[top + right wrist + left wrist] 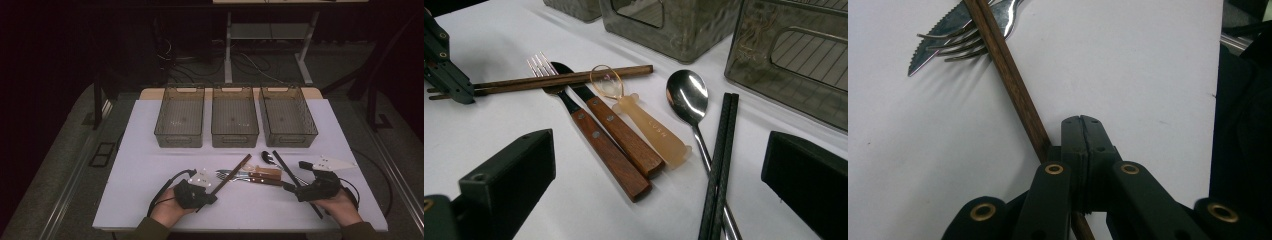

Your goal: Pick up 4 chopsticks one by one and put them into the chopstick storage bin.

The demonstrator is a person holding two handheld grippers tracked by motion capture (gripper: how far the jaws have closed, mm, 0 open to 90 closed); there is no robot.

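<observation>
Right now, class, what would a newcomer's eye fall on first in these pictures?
Three empty clear bins line the far side of the white table. Before them lies a cluster of cutlery. The left claw is shut on brown chopsticks lying across the fork.

Grained brown wooden chopsticks (564, 78) cross a glossy steel fork (546, 75) on the matt white tabletop (499, 125); beside them, a mirror-bright metal spoon (687, 95), a translucent, seemingly plastic spoon (644, 120) and textured black chopsticks (719, 165).
</observation>
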